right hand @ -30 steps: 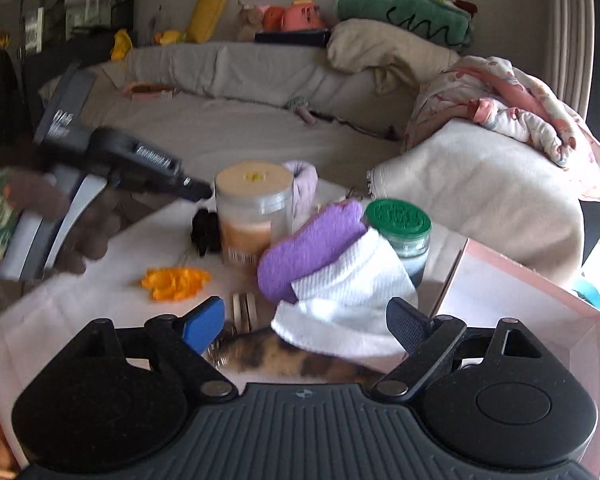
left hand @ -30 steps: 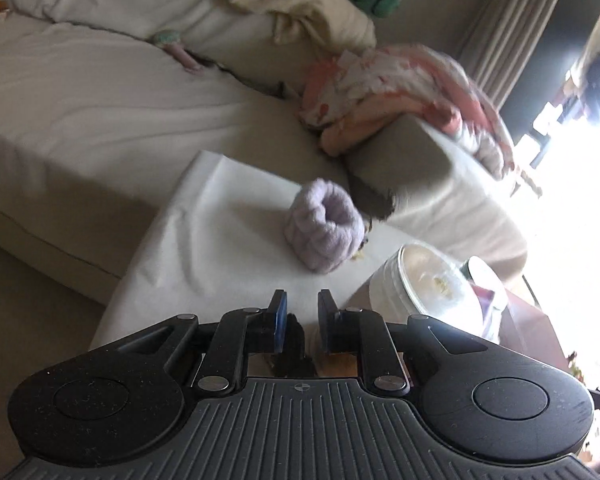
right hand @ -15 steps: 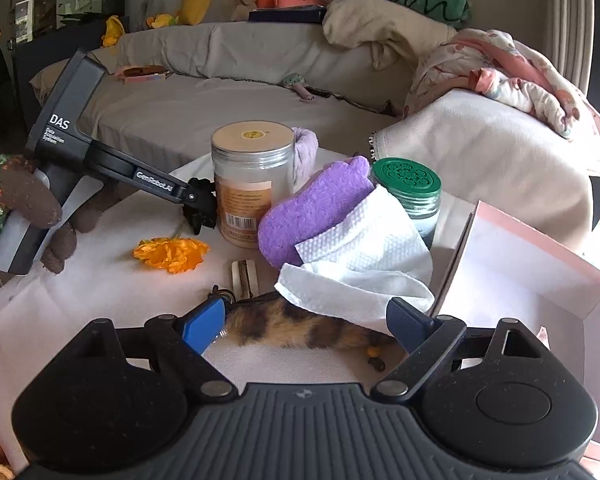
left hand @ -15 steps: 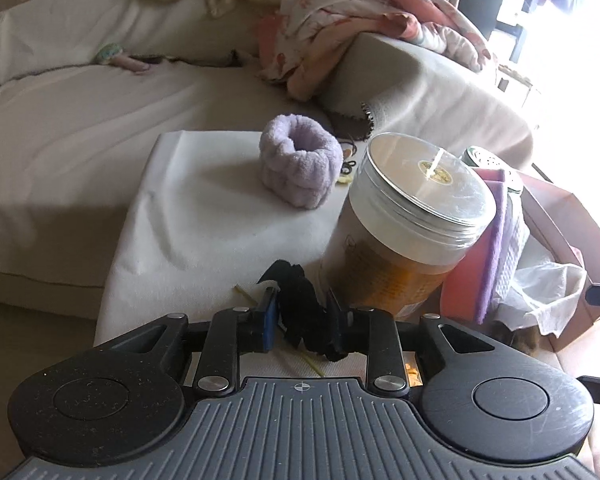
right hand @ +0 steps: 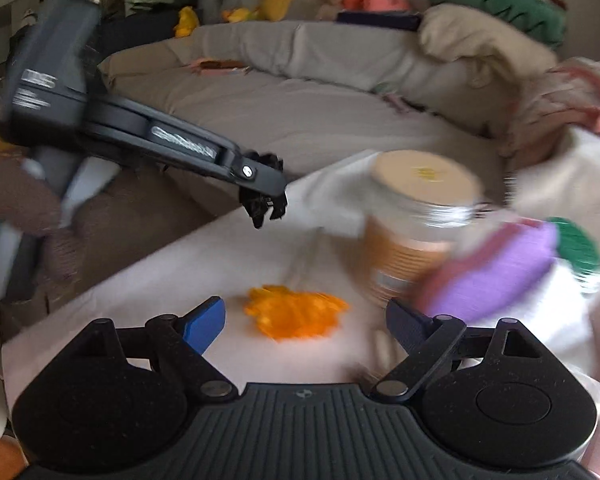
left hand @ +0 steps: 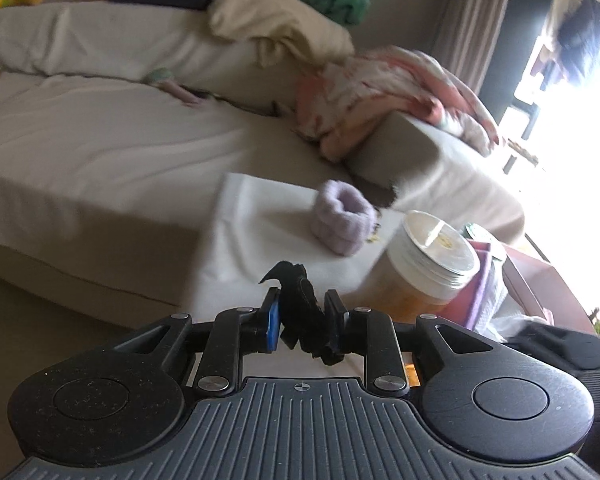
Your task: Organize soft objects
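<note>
the left gripper (left hand: 302, 314) clenches one black scrunchie (left hand: 304, 320), lifted off the white table (left hand: 268, 220). the right gripper (right hand: 304, 320) gapes, released, over one orange scrunchie (right hand: 296, 310). one lilac scrunchie (left hand: 342, 222) lies beside one big jar (left hand: 428, 268).

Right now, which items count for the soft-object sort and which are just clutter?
Job items:
- black scrunchie, in left tool
- lilac scrunchie
- orange flower
- purple sponge

Clutter:
- orange jar
- green-lidded jar
- pink box
</note>
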`<action>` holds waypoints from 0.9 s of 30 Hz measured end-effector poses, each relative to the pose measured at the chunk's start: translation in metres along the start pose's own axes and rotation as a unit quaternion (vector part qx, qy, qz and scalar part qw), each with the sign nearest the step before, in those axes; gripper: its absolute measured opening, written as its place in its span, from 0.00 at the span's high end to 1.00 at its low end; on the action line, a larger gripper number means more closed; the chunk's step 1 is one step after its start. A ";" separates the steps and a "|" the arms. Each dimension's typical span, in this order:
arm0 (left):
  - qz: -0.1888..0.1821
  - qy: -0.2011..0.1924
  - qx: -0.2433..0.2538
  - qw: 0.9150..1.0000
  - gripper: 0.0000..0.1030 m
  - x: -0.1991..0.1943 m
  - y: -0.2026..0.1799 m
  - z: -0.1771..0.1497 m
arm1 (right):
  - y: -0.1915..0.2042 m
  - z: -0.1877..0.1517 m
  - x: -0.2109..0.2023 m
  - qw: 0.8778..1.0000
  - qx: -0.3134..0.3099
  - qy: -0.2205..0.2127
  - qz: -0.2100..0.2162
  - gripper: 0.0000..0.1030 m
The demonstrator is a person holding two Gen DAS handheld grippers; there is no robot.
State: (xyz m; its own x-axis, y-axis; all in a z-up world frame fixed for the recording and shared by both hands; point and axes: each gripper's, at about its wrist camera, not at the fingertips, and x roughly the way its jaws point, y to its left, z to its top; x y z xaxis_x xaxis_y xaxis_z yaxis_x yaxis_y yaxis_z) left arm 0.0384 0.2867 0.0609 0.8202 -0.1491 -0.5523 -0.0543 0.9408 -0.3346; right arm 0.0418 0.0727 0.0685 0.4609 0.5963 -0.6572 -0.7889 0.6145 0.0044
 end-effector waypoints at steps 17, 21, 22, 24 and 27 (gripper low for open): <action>0.042 -0.112 -0.022 0.993 0.74 -0.053 0.022 0.068 | 0.003 0.058 -0.056 0.998 -0.028 -0.058 0.009 0.83; -0.029 -0.145 0.033 0.988 0.74 -0.054 -0.039 0.107 | -0.030 0.072 -0.112 0.992 -0.025 -0.108 -0.054 0.83; -0.050 -0.145 0.046 0.987 0.74 -0.051 -0.057 0.114 | -0.043 0.072 -0.123 0.990 -0.018 -0.114 -0.076 0.83; -0.097 -0.138 0.072 0.983 0.74 -0.043 -0.097 0.123 | -0.074 0.065 -0.149 0.984 -0.004 -0.126 -0.128 0.83; -0.174 -0.112 0.103 0.973 0.74 -0.024 -0.160 0.128 | -0.121 0.043 -0.182 0.972 0.030 -0.123 -0.198 0.83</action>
State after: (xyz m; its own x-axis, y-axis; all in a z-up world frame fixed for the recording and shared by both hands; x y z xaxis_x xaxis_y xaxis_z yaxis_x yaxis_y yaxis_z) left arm 0.1007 0.1783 0.2258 0.8736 -0.4205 -0.2450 0.3445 0.8899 -0.2991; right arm 0.0710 -0.0884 0.2204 0.8129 0.4069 -0.4167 -0.5075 0.8459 -0.1638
